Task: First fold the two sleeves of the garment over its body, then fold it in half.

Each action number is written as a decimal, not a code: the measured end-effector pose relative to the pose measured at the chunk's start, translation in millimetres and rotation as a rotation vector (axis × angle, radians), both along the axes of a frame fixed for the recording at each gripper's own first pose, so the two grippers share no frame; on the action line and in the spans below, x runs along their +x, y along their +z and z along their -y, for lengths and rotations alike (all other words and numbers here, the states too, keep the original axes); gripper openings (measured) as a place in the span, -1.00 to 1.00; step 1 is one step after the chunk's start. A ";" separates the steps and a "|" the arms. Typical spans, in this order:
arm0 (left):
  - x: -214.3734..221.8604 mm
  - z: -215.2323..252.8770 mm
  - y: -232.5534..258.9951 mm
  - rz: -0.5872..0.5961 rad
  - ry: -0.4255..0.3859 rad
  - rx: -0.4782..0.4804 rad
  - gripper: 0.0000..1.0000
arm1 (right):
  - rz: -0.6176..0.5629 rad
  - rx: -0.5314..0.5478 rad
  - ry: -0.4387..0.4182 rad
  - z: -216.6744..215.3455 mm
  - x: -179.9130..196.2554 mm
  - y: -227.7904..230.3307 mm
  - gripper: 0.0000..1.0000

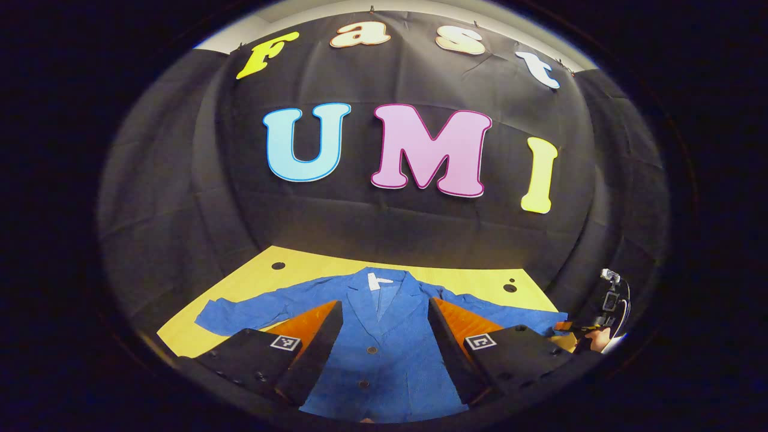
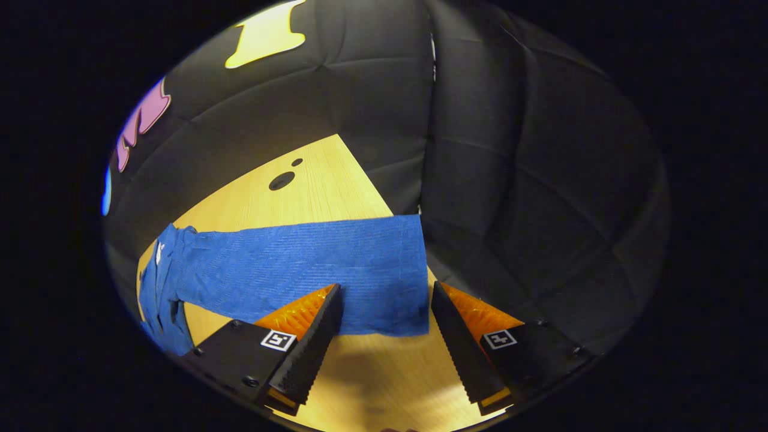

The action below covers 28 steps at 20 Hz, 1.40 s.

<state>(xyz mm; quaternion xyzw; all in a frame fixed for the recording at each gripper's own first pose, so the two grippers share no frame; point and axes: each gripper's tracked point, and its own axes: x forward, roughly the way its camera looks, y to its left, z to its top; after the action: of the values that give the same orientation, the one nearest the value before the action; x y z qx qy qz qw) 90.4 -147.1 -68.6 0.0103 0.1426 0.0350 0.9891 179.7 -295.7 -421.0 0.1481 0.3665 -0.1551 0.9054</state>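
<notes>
On the yellow table (image 1: 252, 282) in the left gripper view, a blue jacket (image 1: 384, 354) lies flat, sleeves spread, with the left tongs (image 1: 384, 342) apart above its buttoned front. Seen from the right gripper view, the right tongs (image 2: 384, 336) hang apart over the cuff end of one sleeve (image 2: 312, 264), not touching it.

Bare table (image 2: 336, 180) far of the sleeve (image 2: 312, 264) & near the cuff, room to pass. Black cloth wall (image 2: 510, 198) shuts in far & right sides. Blue garment (image 1: 384, 342) covers mid table.
</notes>
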 end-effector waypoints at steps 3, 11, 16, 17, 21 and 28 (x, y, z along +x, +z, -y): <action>11.2 17.6 -4.8 -0.006 -0.035 -0.002 0.63 | -0.029 -0.074 0.020 -1.0 -1.1 -2.0 0.73; 19.2 24.3 -2.1 0.014 -0.091 -0.002 0.64 | -0.011 0.195 -0.069 -23.1 9.1 4.3 -0.98; 13.0 -8.3 -2.6 0.039 -0.060 -0.059 0.64 | 0.100 0.120 -0.017 -33.7 21.7 72.4 -0.99; 12.1 -16.4 -0.6 0.048 -0.056 -0.070 0.63 | 0.132 0.093 0.002 -40.9 27.3 90.1 -0.99; 2.5 -59.4 2.9 0.084 -0.057 -0.112 0.64 | 0.257 0.046 0.022 -85.4 30.6 170.1 -0.99; -45.9 -210.8 0.7 0.092 0.012 -0.086 0.63 | 0.397 0.031 0.159 -276.6 35.0 267.2 -1.00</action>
<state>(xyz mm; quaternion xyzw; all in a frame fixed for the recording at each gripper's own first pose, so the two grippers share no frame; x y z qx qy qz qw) 44.5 63.7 -68.0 -0.0347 0.0983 0.0352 0.9939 214.7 -19.1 -153.9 0.1604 0.1938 -0.0455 0.9668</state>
